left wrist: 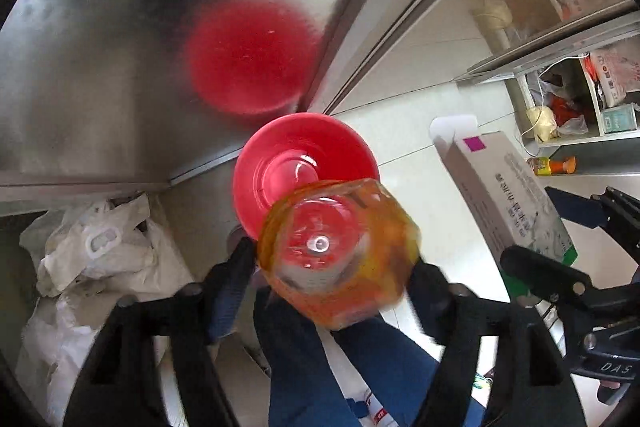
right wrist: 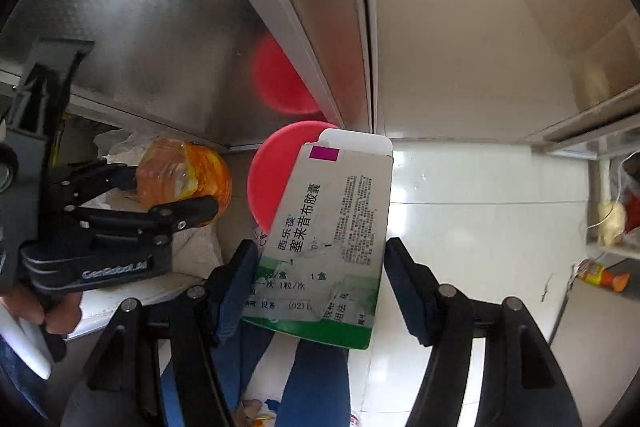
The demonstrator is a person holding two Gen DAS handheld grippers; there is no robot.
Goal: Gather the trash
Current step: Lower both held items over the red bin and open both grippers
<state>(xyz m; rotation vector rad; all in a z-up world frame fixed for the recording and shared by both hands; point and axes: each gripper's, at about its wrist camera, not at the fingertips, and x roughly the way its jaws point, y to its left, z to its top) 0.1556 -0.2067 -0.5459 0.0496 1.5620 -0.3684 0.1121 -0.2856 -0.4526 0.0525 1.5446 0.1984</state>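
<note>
Fingers (right wrist: 408,291) of the right gripper (right wrist: 320,283) clamp a medicine box (right wrist: 328,235), long axis pointing forward; the left gripper (left wrist: 336,275) pinches an orange bottle (left wrist: 340,255) directly above the red bin (left wrist: 260,163), so nearer.
</note>
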